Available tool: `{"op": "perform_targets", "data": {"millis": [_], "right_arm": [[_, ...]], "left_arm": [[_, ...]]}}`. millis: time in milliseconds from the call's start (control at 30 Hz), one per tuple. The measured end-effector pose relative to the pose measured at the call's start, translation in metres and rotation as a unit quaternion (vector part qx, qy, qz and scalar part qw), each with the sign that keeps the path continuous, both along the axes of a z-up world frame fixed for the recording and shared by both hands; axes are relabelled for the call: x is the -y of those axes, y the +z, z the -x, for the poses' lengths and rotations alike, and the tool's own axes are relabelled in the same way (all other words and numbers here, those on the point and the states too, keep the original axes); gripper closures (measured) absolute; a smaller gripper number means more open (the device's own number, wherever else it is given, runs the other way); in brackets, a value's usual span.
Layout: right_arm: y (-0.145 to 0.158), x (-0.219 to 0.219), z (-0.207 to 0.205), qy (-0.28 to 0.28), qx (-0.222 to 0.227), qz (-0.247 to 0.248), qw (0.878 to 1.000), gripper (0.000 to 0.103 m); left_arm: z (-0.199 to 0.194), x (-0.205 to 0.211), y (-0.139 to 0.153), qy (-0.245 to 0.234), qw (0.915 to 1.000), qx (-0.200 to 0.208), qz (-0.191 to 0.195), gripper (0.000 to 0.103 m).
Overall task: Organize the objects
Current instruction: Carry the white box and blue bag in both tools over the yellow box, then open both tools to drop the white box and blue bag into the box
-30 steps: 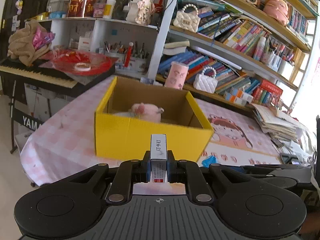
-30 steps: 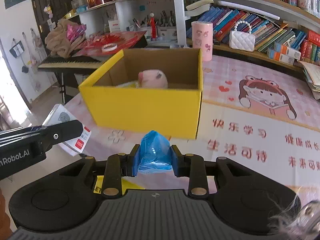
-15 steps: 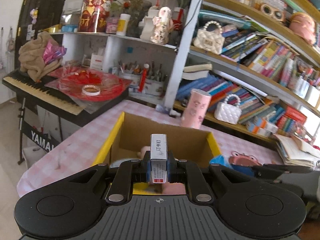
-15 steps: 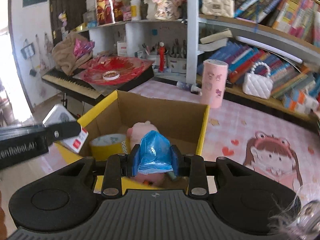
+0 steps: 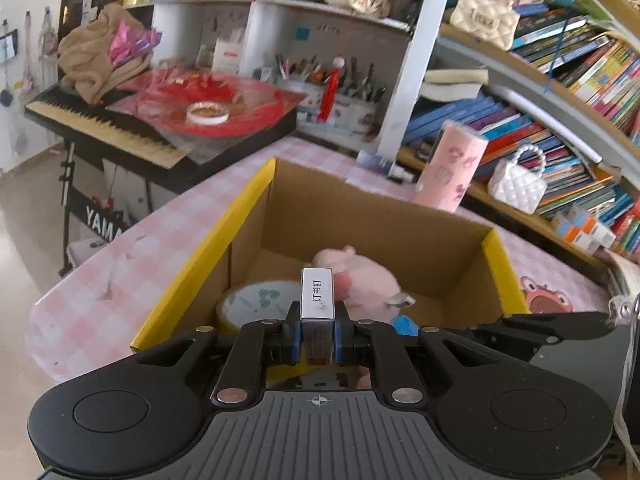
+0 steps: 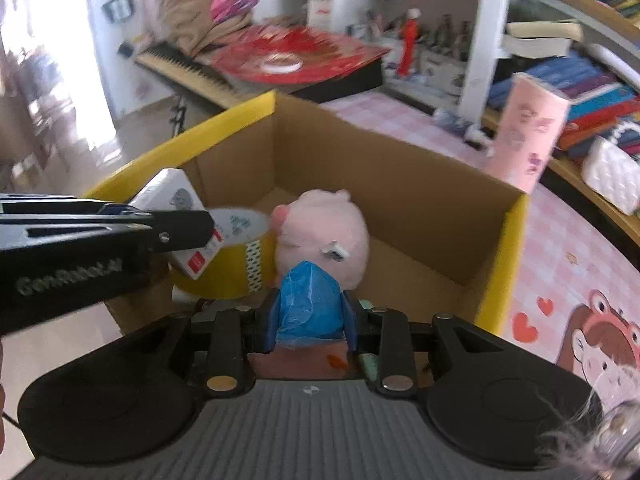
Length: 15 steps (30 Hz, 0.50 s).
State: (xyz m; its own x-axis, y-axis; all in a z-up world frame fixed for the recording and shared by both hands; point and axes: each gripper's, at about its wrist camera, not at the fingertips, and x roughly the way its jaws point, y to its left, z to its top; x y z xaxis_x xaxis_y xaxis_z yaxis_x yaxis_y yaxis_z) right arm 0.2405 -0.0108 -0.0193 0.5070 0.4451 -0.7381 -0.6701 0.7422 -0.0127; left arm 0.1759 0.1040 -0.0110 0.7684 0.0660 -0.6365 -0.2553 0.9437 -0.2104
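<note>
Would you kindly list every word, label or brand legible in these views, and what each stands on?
"订书钉": white staple box in the left gripper.
"YAMA", cut off: keyboard stand.
"GenRobot.AI", faint: left gripper body, in the right wrist view.
Book spines, red tins, box's red label: too blurred to read.

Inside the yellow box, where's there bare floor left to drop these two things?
Bare cardboard shows in the yellow box right of the pink plush, up to the right wall, plus a strip behind it. The left side is crowded: the tape roll sits against the plush.
</note>
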Motion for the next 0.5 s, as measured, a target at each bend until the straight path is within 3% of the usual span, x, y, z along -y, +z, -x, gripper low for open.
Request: {"op": "perform_targets", "data": {"millis": [233, 400, 500], "right_arm": [[-0.004, -0.002, -0.012, 0.014, -0.045, 0.002, 0.999, 0.074], [-0.002, 0.000, -0.008, 0.015, -0.036, 0.001, 0.999, 0.071], [-0.001, 0.002, -0.005, 0.006, -0.024, -0.002, 1.000, 0.063]], "left_arm": [[-0.008, 0.006, -0.003, -0.006, 0.9999, -0.010, -0.005, 0.090], [-0.009, 0.010, -0.006, -0.015, 0.9997, -0.019, 0.001, 0.089], [-0.006, 0.011, -0.002, -0.024, 0.9996, -0.012, -0.004, 0.085]]}}
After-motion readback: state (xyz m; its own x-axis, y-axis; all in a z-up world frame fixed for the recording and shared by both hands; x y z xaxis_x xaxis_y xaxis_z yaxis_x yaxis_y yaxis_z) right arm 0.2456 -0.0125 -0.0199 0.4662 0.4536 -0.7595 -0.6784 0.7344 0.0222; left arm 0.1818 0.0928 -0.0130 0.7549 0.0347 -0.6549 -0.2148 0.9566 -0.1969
